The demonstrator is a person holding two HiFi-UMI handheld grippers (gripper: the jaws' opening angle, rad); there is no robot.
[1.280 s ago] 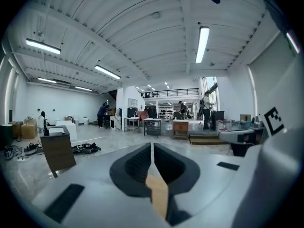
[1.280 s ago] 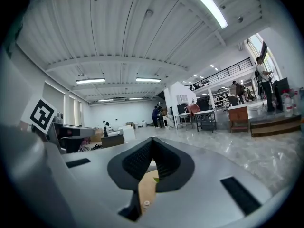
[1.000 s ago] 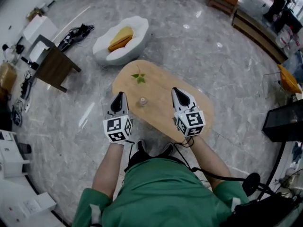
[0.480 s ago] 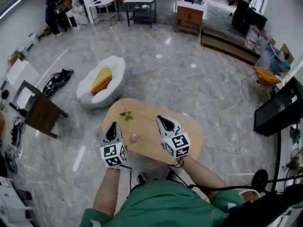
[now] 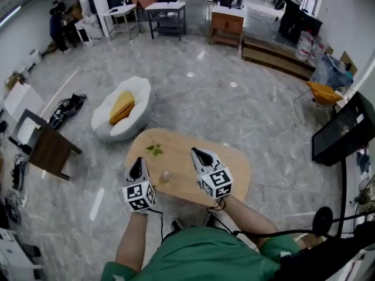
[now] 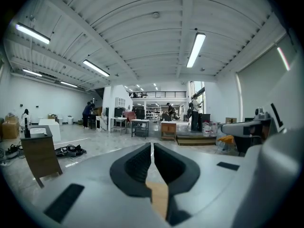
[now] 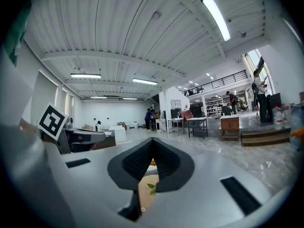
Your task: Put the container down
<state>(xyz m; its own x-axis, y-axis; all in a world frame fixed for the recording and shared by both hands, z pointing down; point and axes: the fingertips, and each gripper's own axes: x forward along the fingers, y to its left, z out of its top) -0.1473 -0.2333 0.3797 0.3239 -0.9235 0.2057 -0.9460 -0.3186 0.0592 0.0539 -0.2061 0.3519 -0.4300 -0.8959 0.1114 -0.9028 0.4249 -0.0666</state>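
There sits the small container (image 5: 167, 174), upright on the oval wooden table (image 5: 231, 171), and we're holding it with neither tool. Our left gripper (image 5: 138, 163) hovers just beside it, jaws pressed together and empty. Our right gripper (image 5: 196, 153) hangs on its other side, jaws closed and empty too. Each gripper's cube shows black-and-white square markers (image 5: 139, 195). A green leaf sprig (image 5: 155, 150) lies further along the tabletop, and a white chair (image 5: 139, 92) stands beyond.
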